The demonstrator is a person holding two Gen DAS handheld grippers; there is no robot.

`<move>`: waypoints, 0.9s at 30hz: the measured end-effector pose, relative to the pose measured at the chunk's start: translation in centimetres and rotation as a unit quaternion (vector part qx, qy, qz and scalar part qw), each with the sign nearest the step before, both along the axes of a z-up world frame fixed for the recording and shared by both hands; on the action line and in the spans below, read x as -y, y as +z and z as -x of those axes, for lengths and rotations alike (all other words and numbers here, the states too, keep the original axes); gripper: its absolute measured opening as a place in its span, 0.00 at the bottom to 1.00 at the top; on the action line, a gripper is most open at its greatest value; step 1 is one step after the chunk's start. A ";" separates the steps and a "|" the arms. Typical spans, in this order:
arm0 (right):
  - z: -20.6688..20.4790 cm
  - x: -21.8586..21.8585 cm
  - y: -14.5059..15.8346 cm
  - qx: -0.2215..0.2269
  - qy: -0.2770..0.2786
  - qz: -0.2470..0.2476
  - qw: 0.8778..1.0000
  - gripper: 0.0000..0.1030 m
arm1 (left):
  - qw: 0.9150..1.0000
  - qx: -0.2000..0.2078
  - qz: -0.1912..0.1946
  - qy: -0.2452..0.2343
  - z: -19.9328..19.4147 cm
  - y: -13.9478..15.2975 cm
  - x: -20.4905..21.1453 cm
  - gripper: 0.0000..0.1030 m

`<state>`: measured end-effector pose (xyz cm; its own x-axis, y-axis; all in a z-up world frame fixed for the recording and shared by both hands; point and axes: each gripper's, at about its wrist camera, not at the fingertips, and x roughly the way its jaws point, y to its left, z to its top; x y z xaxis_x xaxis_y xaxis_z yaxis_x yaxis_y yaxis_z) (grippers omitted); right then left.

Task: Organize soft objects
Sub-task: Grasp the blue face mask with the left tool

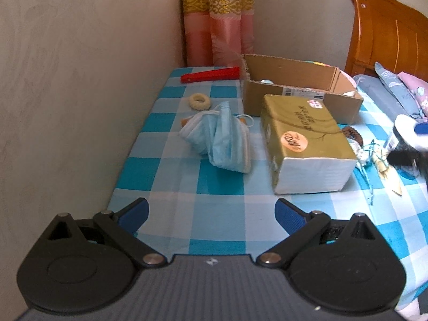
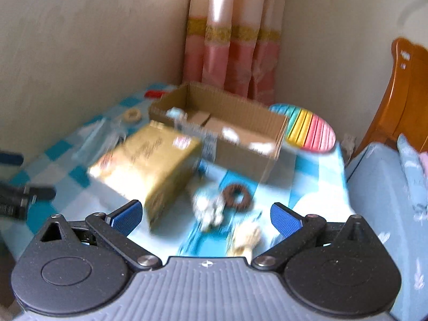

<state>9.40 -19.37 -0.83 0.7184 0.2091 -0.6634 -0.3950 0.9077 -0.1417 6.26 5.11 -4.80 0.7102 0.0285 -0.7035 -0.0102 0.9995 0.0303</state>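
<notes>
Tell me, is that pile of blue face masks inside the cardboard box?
No, the face masks lie on the checked tablecloth, left of the cardboard box.

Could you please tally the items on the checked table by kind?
Hair scrunchies: 2, cream, brown
Face mask pile: 1
Tissue pack: 1
Cardboard box: 1
Red tool: 1
Ribbon trinkets: 1 cluster, number unclear
Total: 7

Left wrist view: table (image 1: 171, 187) fills the centre. Masks (image 1: 218, 136) lie mid-frame, a ring (image 1: 200, 101) above them. Tissue pack (image 1: 307, 144) lies right of the masks, the cardboard box (image 1: 299, 91) directly above and behind it.
</notes>
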 end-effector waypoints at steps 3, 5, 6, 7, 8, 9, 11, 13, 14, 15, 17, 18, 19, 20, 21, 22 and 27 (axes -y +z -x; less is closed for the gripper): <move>0.9 0.5 -1.3 -0.009 -0.019 -0.007 1.000 1.00 | 1.000 0.001 -0.004 0.001 -0.4 -0.2 -0.1 0.97; 1.2 0.7 -2.2 -0.012 -0.027 -0.004 1.000 1.00 | 1.000 0.004 -0.010 0.004 -0.8 -0.3 -0.1 0.97; 1.4 0.8 -2.5 -0.012 -0.029 0.000 0.999 1.00 | 1.000 0.003 -0.013 0.005 -1.0 -0.3 -0.1 0.97; 1.6 0.7 -2.9 -0.013 -0.030 0.007 0.999 1.00 | 1.000 0.004 -0.016 0.005 -1.2 -0.4 -0.1 0.97; 1.8 0.8 -3.2 -0.014 -0.029 0.011 0.999 1.00 | 1.000 0.007 -0.018 0.005 -1.4 -0.4 -0.1 0.97; 1.9 0.8 -3.4 -0.015 -0.027 0.015 0.999 1.00 | 1.000 0.010 -0.020 0.007 -1.5 -0.4 -0.2 0.97; 2.3 0.7 -4.0 -0.019 -0.020 0.018 0.999 1.00 | 1.000 0.014 -0.022 0.011 -2.0 -0.3 -0.3 0.97; 2.4 0.8 -4.4 -0.021 -0.017 0.020 0.999 1.00 | 0.999 0.020 -0.020 0.014 -2.4 -0.2 -0.4 0.97; 2.4 0.8 -4.5 -0.023 -0.016 0.019 0.999 1.00 | 0.999 0.023 -0.019 0.017 -2.6 -0.1 -0.5 0.97; 2.3 0.8 -4.6 -0.025 -0.017 0.018 0.999 1.00 | 0.999 0.027 -0.018 0.018 -2.9 0.0 -0.5 0.97; 2.1 0.9 -4.8 -0.027 -0.017 0.017 0.999 1.00 | 0.999 0.033 -0.013 0.018 -3.4 0.3 -0.6 0.95; 2.0 0.9 -4.9 -0.027 -0.017 0.016 0.999 1.00 | 0.999 0.036 -0.008 0.017 -3.7 0.4 -0.6 0.95; 2.0 1.0 -5.0 -0.026 -0.018 0.014 0.999 1.00 | 0.999 0.039 -0.006 0.017 -4.0 0.4 -0.6 0.94; 1.9 1.1 -5.1 -0.024 -0.019 0.013 0.999 1.00 | 0.999 0.041 -0.004 0.017 -4.3 0.4 -0.6 0.93; 1.8 1.2 -5.1 -0.024 -0.020 0.012 0.999 1.00 | 0.999 0.041 -0.004 0.018 -4.7 0.3 -0.5 0.89; 1.7 1.3 -5.2 -0.025 -0.020 0.011 0.999 1.00 | 0.999 0.040 -0.001 0.017 -5.0 0.1 -0.5 0.85; 1.4 1.7 -5.8 -0.029 -0.024 0.016 0.999 1.00 | 1.000 0.019 0.018 0.014 -6.5 -0.8 -0.3 0.64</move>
